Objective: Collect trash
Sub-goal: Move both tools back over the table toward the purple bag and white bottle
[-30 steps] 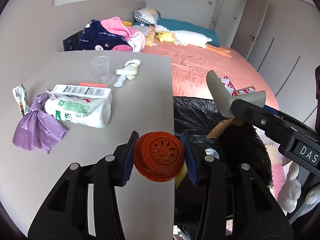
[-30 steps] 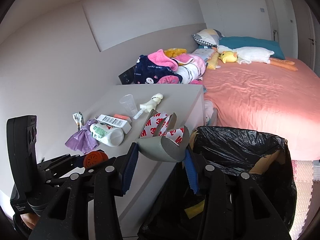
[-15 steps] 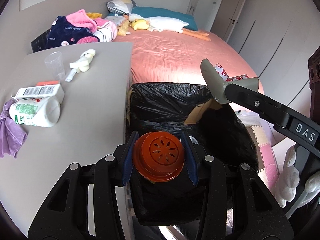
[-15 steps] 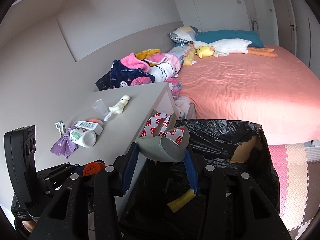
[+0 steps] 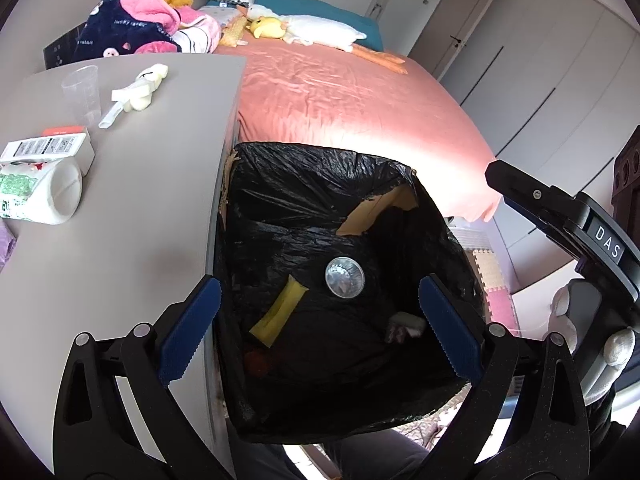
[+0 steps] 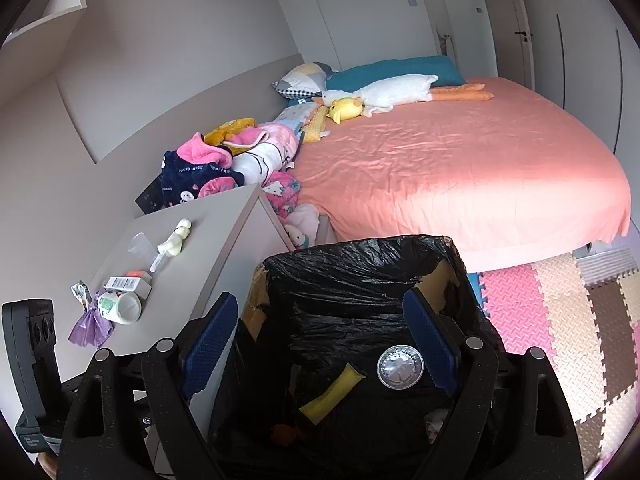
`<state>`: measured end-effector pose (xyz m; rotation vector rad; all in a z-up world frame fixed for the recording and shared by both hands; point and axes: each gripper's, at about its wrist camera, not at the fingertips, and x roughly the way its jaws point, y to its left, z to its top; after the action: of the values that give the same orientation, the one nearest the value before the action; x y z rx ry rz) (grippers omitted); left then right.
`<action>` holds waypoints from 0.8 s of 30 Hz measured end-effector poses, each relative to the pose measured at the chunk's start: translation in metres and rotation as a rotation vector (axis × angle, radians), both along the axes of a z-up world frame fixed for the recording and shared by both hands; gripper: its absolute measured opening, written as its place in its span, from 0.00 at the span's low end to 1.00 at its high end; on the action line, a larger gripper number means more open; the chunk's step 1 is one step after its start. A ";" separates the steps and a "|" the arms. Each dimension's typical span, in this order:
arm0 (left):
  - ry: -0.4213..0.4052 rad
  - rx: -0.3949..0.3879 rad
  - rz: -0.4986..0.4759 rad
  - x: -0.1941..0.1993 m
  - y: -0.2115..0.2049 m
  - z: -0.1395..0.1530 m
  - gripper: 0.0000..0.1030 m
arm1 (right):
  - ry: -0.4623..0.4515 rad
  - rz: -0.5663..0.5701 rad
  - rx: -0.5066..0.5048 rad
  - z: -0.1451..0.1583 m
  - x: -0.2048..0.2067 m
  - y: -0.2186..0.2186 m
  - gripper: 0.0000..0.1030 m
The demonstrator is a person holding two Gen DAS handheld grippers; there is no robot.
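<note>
- Your left claw [image 5: 320, 324] is hanging over the black-lined trash bin [image 5: 320, 168], its jaws having just been opening; they are now standing wide with nothing between the blue pads [image 5: 188, 332].
- Your right claw [image 6: 320, 340] is hanging over the same bin, its jaws also having just been opening; they are spread apart and gripping nothing.
- Inside the bin, an orange cap [image 5: 256, 362] is lying low on the bench side, and a grey and white tape scrap [image 5: 404, 326] is lying toward the opposite side.
- A yellow strip [image 5: 280, 310] and a round silver foil cup [image 5: 345, 278] are also sitting on the black liner, close to each other but apart.
- The bin is standing right against the edge of the grey bench [image 5: 140, 220], with the pink bed [image 5: 352, 104] behind it.
- Trash is still sitting on the bench: a white bottle with a green label [image 5: 44, 196] lying on its side, a white box [image 5: 52, 148] touching it on the far side, a clear plastic cup [image 5: 82, 92] standing upright, and a small cream toy with a white tube [image 5: 136, 90] just beside the cup.
- In the right wrist view, a purple crumpled cloth [image 6: 90, 328] is lying against the bottle's near end, with a small foil wrapper [image 6: 82, 292] just beyond it.
</note>
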<state>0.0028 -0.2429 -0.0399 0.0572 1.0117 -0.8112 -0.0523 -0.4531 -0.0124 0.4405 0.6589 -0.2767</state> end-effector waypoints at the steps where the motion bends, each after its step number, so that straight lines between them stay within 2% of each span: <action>1: -0.006 0.002 0.002 0.001 0.002 0.000 0.93 | 0.003 0.006 -0.001 0.000 0.002 0.002 0.82; 13: -0.051 0.037 0.096 0.013 0.042 0.001 0.93 | 0.020 0.145 -0.020 -0.002 0.030 0.048 0.82; 24: -0.085 0.059 0.237 0.034 0.106 0.007 0.93 | 0.030 0.282 -0.054 -0.004 0.066 0.101 0.83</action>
<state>0.0364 -0.1372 -0.0329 0.0215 0.9411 -0.5583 0.0138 -0.3523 -0.0161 0.2874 0.7321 -0.0334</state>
